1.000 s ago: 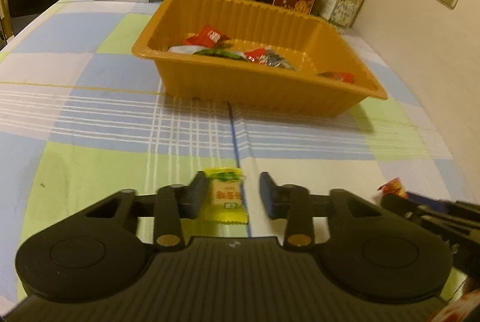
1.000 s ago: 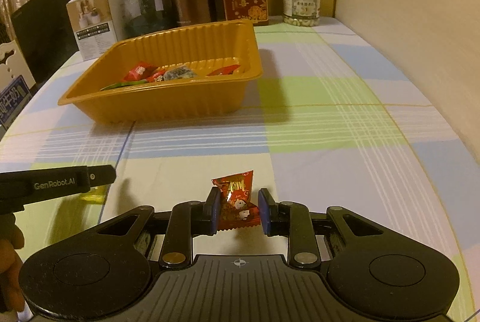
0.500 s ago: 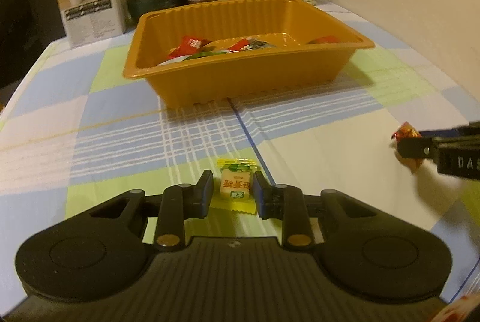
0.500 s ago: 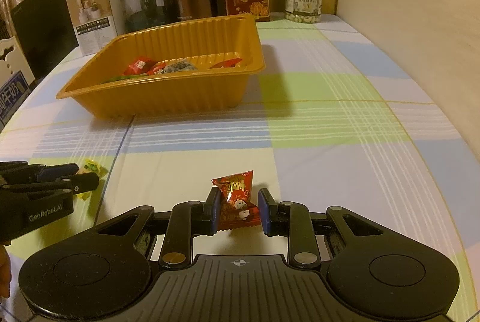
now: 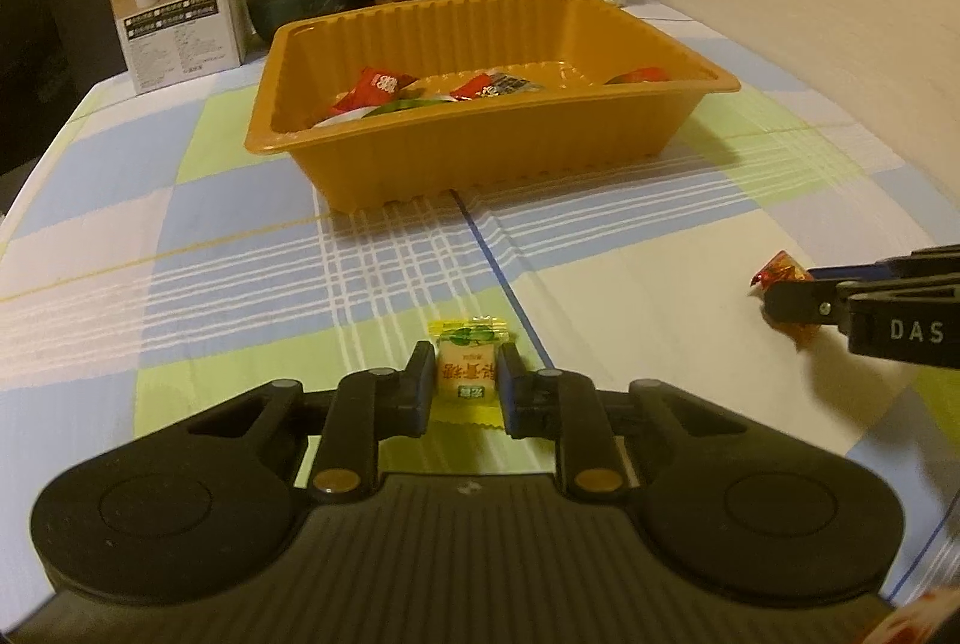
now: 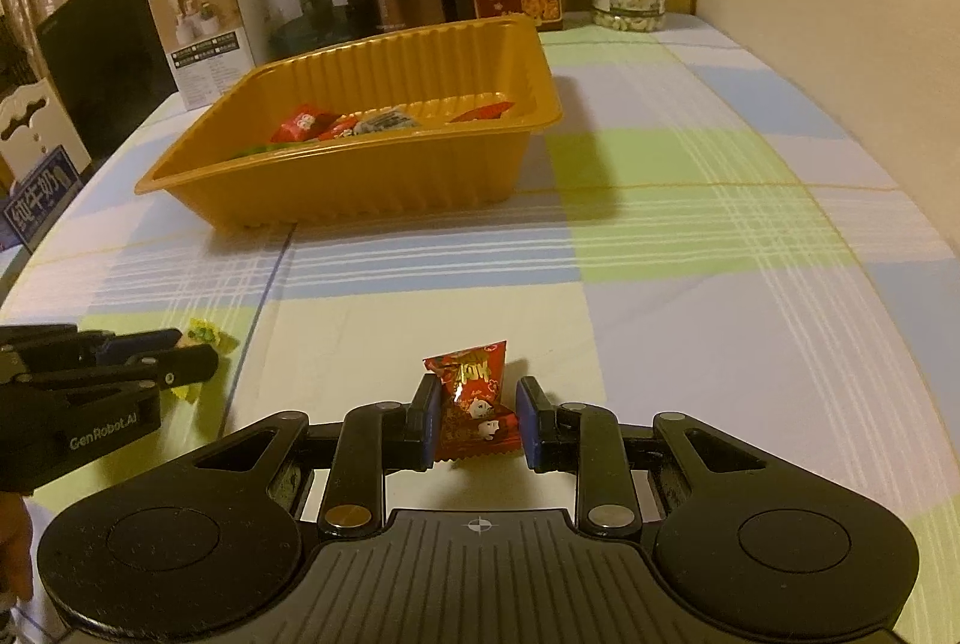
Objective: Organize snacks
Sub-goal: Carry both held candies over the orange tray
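Two candies gripped, neither yet in the tray

The left gripper [image 5: 465, 387] has just closed tight on the yellow candy [image 5: 467, 373], the right gripper [image 6: 474, 419] clamps the red candy [image 6: 474, 398]; both candies sit low on the desk [image 6: 690, 284]. The orange tray [image 5: 480, 164] beyond holds several snacks already; these two remain to carry over.

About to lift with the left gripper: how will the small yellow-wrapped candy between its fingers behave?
The yellow-wrapped candy looks like a firm block, so the left gripper, shut on its sides, should hold. It probably weighs very little. Its crinkly wrapper ends look floppy and perhaps slick; lift gently towards the orange plastic tray.
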Demonstrator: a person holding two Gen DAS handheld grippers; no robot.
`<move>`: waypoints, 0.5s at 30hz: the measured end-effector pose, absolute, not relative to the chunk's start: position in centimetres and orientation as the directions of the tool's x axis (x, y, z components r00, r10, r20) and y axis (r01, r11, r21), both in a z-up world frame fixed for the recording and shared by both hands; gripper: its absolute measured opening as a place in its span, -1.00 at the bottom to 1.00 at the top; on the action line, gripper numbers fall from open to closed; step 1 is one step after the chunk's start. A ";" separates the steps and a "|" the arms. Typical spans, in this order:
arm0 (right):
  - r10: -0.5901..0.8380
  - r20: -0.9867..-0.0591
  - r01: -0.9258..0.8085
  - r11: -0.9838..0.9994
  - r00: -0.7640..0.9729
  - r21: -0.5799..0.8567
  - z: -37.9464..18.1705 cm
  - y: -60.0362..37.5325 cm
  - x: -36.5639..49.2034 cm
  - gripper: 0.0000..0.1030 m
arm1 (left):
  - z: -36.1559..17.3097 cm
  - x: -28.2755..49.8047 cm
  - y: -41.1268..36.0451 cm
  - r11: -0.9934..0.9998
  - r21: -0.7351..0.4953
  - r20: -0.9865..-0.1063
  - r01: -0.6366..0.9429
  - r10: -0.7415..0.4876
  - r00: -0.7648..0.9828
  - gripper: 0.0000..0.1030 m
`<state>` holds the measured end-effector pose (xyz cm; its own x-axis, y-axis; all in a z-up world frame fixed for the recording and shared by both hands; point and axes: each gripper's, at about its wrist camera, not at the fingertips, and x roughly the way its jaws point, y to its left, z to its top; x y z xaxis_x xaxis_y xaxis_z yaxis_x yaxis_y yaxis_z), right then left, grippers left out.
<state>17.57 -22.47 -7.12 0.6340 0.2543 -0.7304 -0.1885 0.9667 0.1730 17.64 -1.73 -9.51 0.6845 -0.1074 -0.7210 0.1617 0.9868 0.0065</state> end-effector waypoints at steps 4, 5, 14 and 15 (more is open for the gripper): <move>0.254 -0.730 -0.196 0.966 0.634 0.166 -7.0 -22.4 17.4 -0.48 | -9.2 16.5 -1.5 0.992 -0.033 -0.731 0.123 -0.107 0.674 -0.63; 0.255 -0.731 -0.201 0.966 0.633 0.163 -6.9 -22.4 17.3 -0.48 | -9.1 16.2 -1.4 0.992 -0.042 -0.732 0.116 -0.109 0.672 -0.63; 0.276 -0.725 -0.235 0.959 0.631 0.161 -5.8 -21.5 15.1 -0.48 | -7.2 13.0 -1.8 0.991 -0.087 -0.734 0.100 -0.131 0.667 -0.63; 0.280 -0.725 -0.238 0.958 0.629 0.163 -5.6 -21.4 14.7 -0.48 | -6.9 12.8 -1.9 0.991 -0.092 -0.733 0.098 -0.134 0.667 -0.63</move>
<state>14.66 -21.40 -5.59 0.6294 0.2795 -0.7250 -0.2377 0.9576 0.1629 12.78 -1.86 -6.89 0.6669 -0.1337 -0.7331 0.0980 0.9910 -0.0916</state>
